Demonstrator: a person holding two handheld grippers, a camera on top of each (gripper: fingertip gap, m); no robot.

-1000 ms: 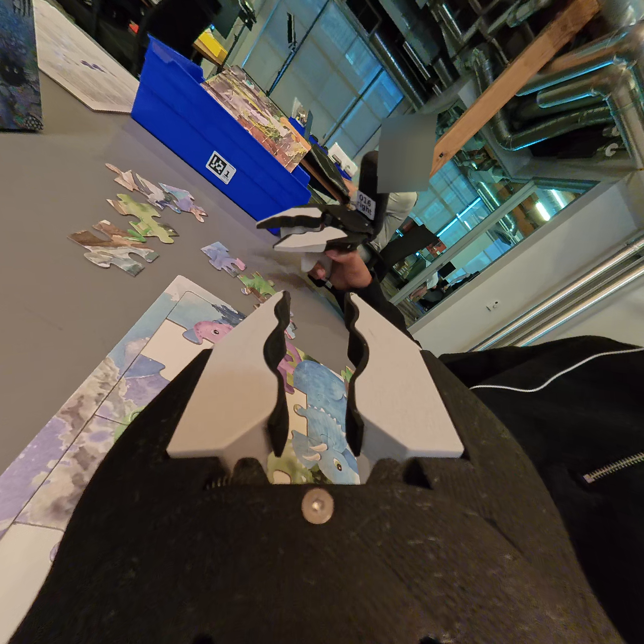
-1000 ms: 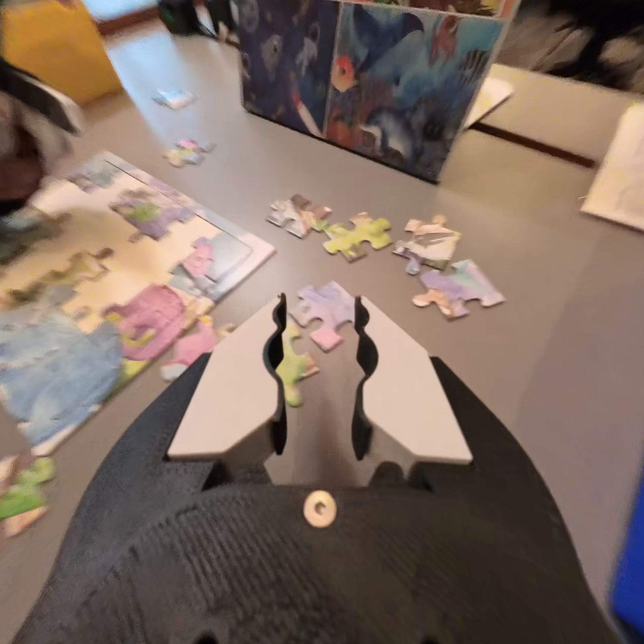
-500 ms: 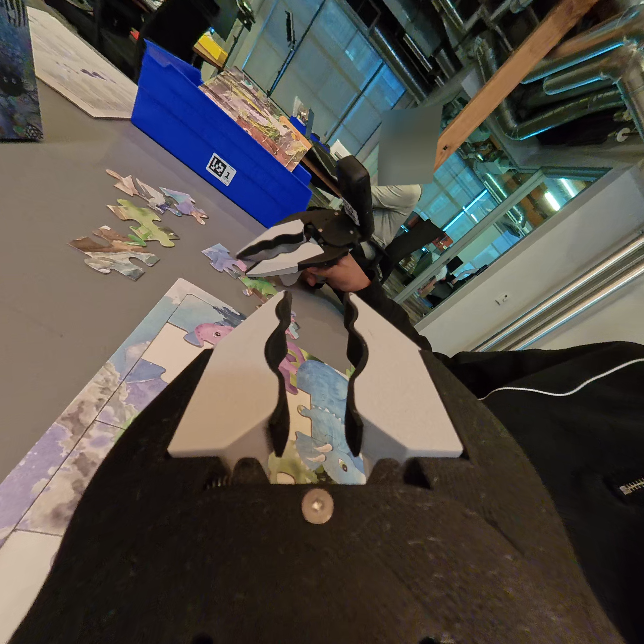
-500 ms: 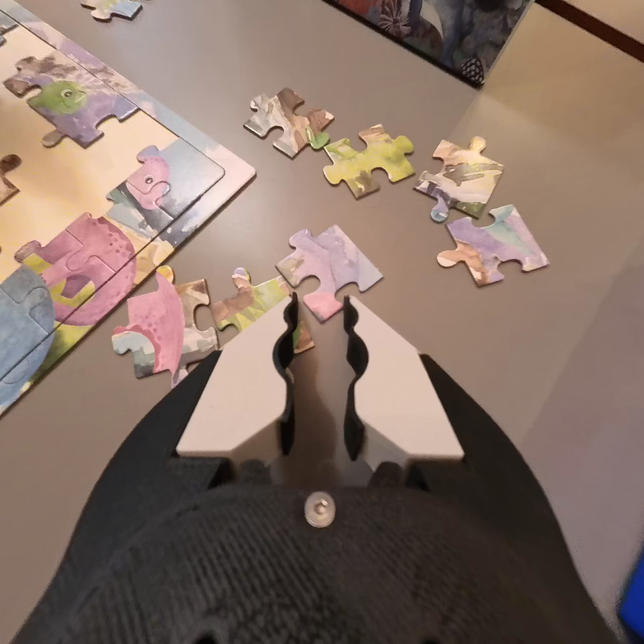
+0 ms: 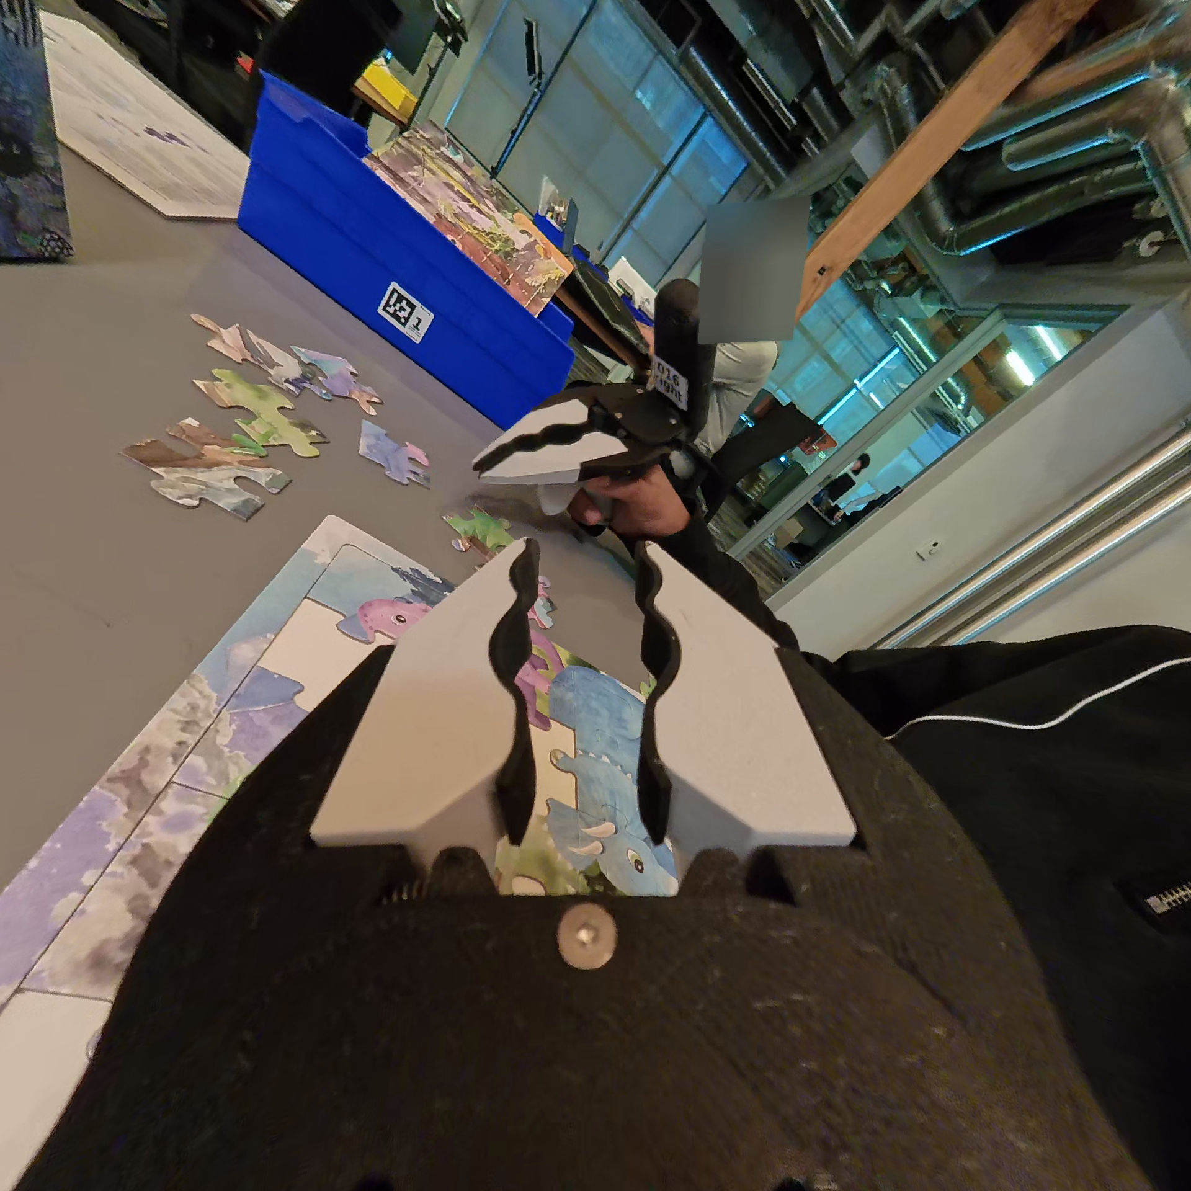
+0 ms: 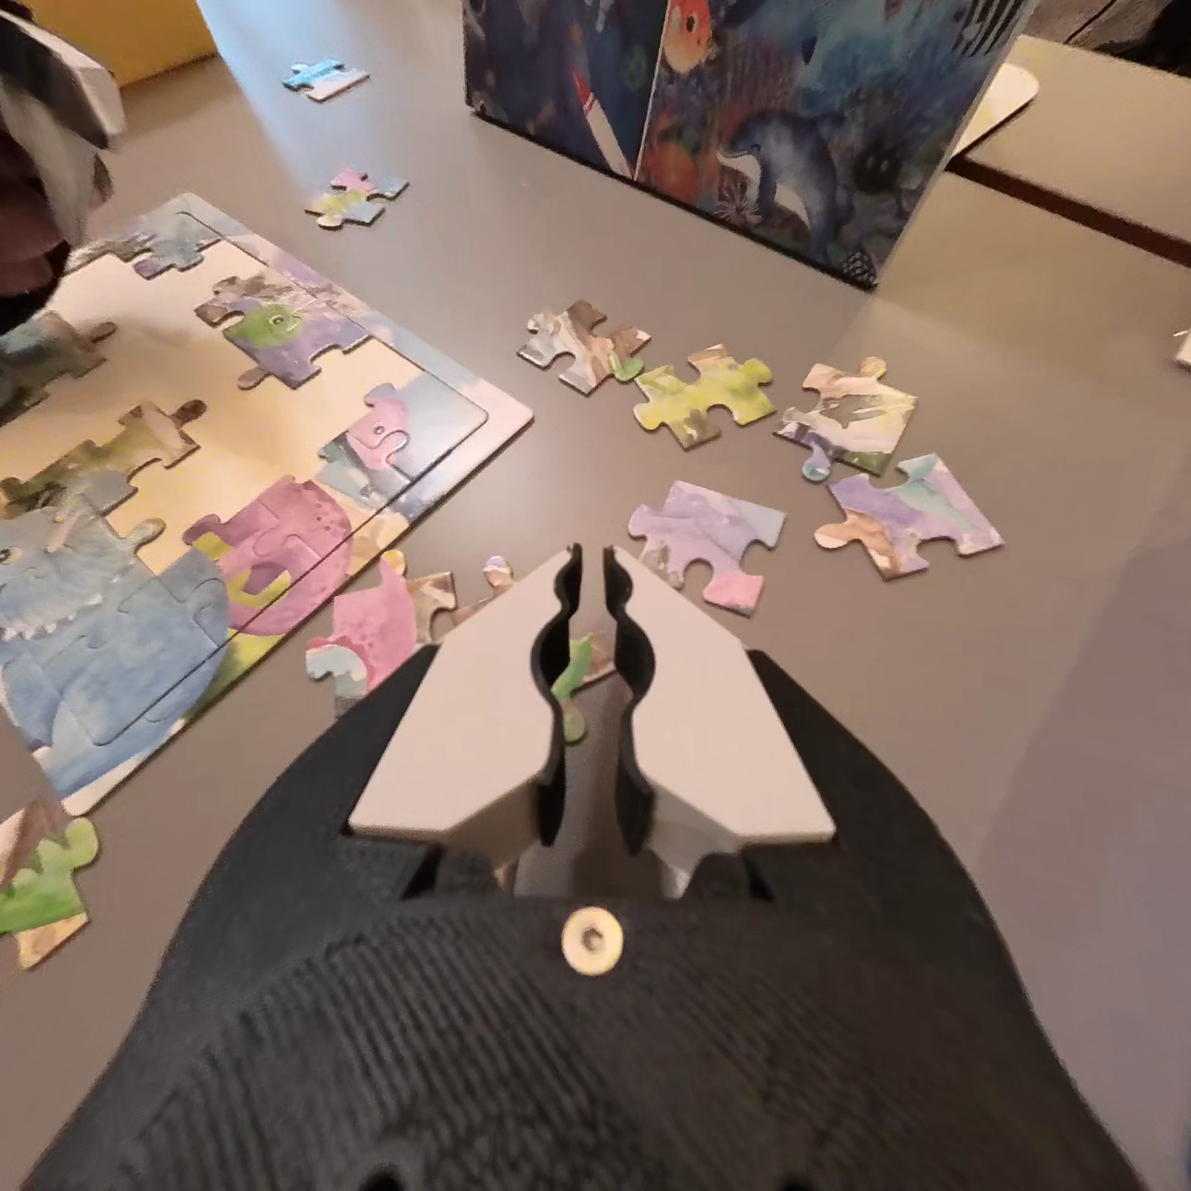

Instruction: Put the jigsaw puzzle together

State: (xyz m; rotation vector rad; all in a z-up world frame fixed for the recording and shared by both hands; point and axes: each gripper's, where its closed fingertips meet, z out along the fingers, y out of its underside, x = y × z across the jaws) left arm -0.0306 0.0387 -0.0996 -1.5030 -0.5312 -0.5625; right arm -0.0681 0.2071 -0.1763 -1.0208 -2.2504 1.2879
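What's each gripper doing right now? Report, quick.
Left gripper: open, holding nothing, over the puzzle board.
Right gripper: nearly closed, a slim gap at the tips, nothing held.

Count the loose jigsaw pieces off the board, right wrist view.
10 pieces: two beyond the board, five to its right, two near the jaws, one at lower left. More may be hidden.

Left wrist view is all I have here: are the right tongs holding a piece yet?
Observer: No. The right tongs are nearly closed on nothing; a green piece lies on the table below them.
Operator: Any loose pieces my own tongs hide?
Observer: A pink piece lies just beside the board.
Operator: Anything else?
Observer: A pink-and-green piece lies alone past the board's far side.
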